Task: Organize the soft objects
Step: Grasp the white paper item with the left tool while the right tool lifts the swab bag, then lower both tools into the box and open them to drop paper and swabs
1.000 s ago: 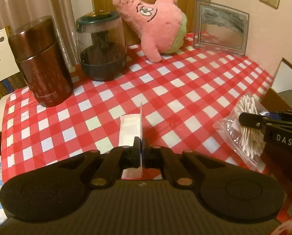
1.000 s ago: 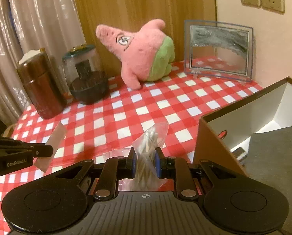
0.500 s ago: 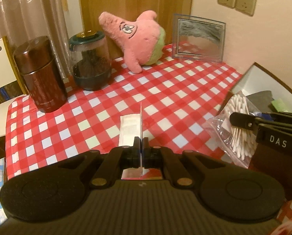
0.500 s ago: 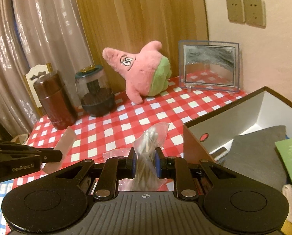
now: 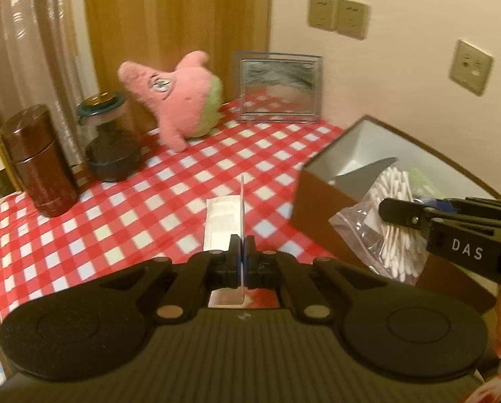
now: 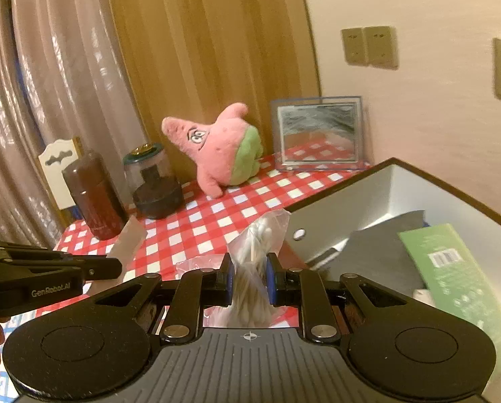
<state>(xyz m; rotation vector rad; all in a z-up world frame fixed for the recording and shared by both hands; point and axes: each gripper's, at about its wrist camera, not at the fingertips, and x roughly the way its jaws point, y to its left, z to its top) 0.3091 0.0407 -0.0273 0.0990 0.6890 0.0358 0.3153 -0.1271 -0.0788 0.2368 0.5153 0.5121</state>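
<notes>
The open brown box (image 6: 378,181) holds a grey sheet (image 6: 381,252) and a green packet (image 6: 452,268). At its near corner the right gripper (image 6: 249,277) is clamped on a clear bag of cotton swabs (image 6: 253,262). Left of the box, the left gripper (image 5: 241,255) pinches a thin white packet (image 5: 225,220) edge-up above the checked cloth (image 5: 132,208).

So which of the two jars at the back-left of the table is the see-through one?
The shorter jar with the dark green lid, standing beside the pink plush; its dark contents show through. The taller brown canister left of it is opaque.
</notes>
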